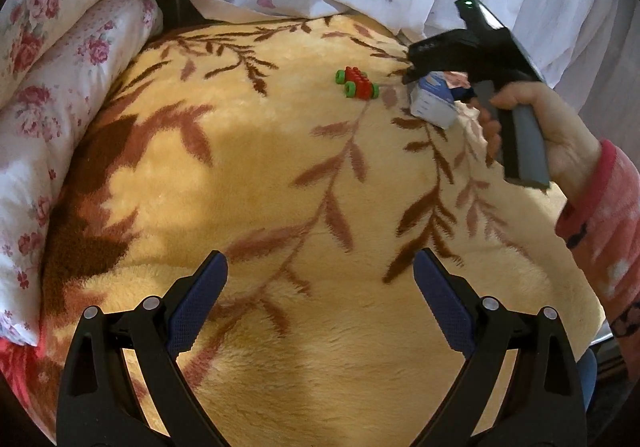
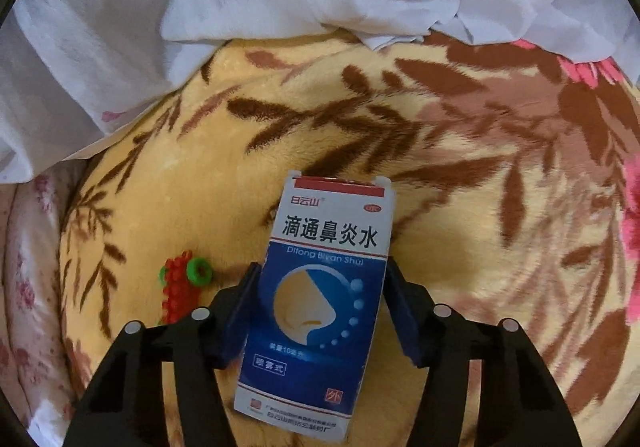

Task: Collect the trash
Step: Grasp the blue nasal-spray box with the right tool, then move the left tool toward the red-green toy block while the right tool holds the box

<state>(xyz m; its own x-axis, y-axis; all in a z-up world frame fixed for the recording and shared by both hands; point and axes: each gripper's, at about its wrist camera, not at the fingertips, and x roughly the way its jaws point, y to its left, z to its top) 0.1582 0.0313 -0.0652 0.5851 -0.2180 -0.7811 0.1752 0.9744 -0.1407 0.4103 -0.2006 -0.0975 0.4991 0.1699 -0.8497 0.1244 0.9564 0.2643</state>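
Right hand-held gripper (image 2: 318,311) pinches a small medicine box (image 2: 320,295) on the bed's blanket (image 2: 480,247), pads on its long sides, long axis pointing away. Left hand-held gripper (image 1: 320,307) hangs wide open, empty, well apart.

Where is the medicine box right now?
The medicine box sits between the right gripper pads on the yellow blanket, with the toy car just to its left.

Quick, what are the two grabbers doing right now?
Left gripper: open, holding nothing, above the yellow blanket.
Right gripper: closed on the blue medicine box.
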